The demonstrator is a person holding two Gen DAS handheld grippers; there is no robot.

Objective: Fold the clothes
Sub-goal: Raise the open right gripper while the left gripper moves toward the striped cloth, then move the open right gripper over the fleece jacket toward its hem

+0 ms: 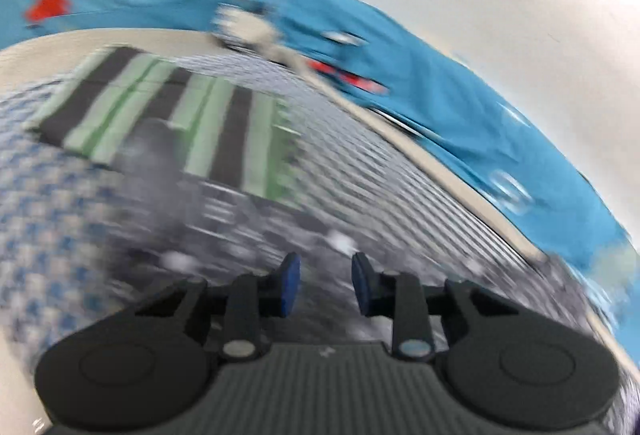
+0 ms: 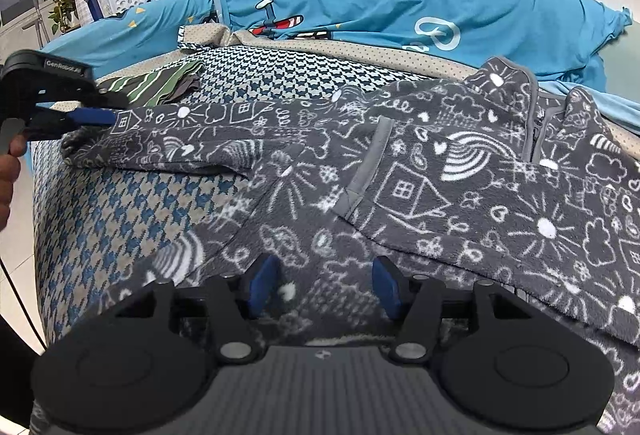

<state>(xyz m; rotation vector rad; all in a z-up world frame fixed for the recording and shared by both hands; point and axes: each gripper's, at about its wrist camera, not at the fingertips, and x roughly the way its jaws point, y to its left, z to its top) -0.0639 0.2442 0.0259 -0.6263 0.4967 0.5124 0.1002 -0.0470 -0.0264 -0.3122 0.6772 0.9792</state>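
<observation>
Grey fleece top (image 2: 400,171) sprawls across the checked bed (image 2: 120,211); your left claw (image 2: 107,117) pinches its far-left sleeve end, your right claw (image 2: 324,285) sits spread over the near hem. Tug hard and that sleeve may slip free.

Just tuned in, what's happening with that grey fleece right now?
A person with a gripper in each hand is folding the grey fleece jacket, spread over a houndstooth cushion. The left gripper is at the end of one stretched-out sleeve, jaws nearly shut; whether it pinches the cuff is unclear. The right gripper sits over the jacket's lower edge, fabric between its pads. A folded striped garment lies behind, blue bedding beyond.
</observation>
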